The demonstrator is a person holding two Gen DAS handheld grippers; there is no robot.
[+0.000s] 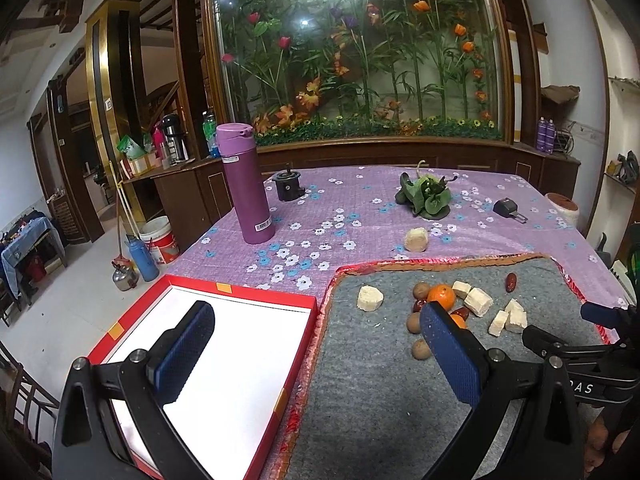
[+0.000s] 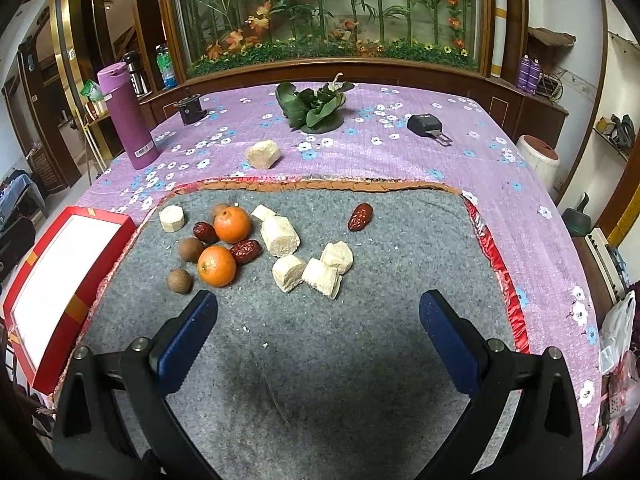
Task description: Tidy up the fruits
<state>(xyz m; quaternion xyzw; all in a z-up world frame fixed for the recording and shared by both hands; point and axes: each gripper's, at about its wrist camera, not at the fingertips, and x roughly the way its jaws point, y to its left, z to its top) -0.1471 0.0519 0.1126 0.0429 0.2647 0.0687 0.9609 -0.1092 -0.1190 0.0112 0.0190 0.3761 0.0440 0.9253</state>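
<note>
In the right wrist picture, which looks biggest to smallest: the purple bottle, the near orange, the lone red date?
1. Tall purple plastic bottle
2. Round orange nearest the camera
3. Wrinkled red date lying alone
The bottle stands farther back, yet looks largest.

The white letters "DAS" stood on the black frame of the right gripper, seen at the edge of the left wrist view. The purple flask carried a barcode sticker whose digits were too small to read.

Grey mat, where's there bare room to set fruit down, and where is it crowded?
Free: the grey mat near the right gripper, right of the red date, and the white floor of the red box. Crowded: the left, around the oranges and pale chunks.
</note>
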